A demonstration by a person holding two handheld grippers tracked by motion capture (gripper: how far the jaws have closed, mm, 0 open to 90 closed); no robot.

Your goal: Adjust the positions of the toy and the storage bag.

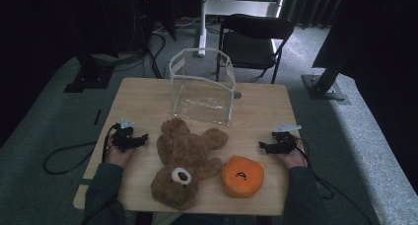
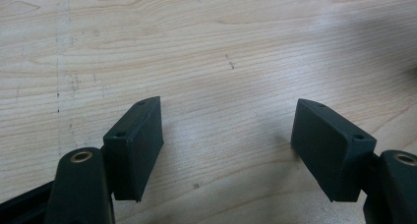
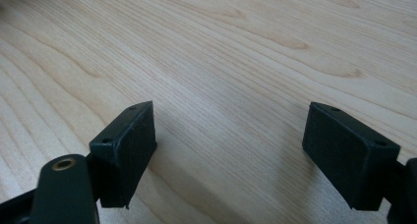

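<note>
A brown teddy bear (image 1: 186, 158) lies on its back in the middle of the wooden table (image 1: 256, 109), head toward the front edge. To its right sits a round orange plush (image 1: 242, 176) with a small face. Behind them stands a clear plastic bin (image 1: 202, 85). My left gripper (image 1: 143, 137) rests on the table left of the bear, its jaws wide apart over bare wood (image 2: 226, 123). My right gripper (image 1: 261, 145) rests right of the orange plush, also open over bare wood (image 3: 228, 128). Nothing lies between either pair of jaws.
A black folding chair (image 1: 254, 40) stands beyond the table's far edge, next to a white stand (image 1: 202, 18). Black frame feet (image 1: 325, 84) sit on the grey floor at both sides. Cables (image 1: 64, 158) trail off the table's left side.
</note>
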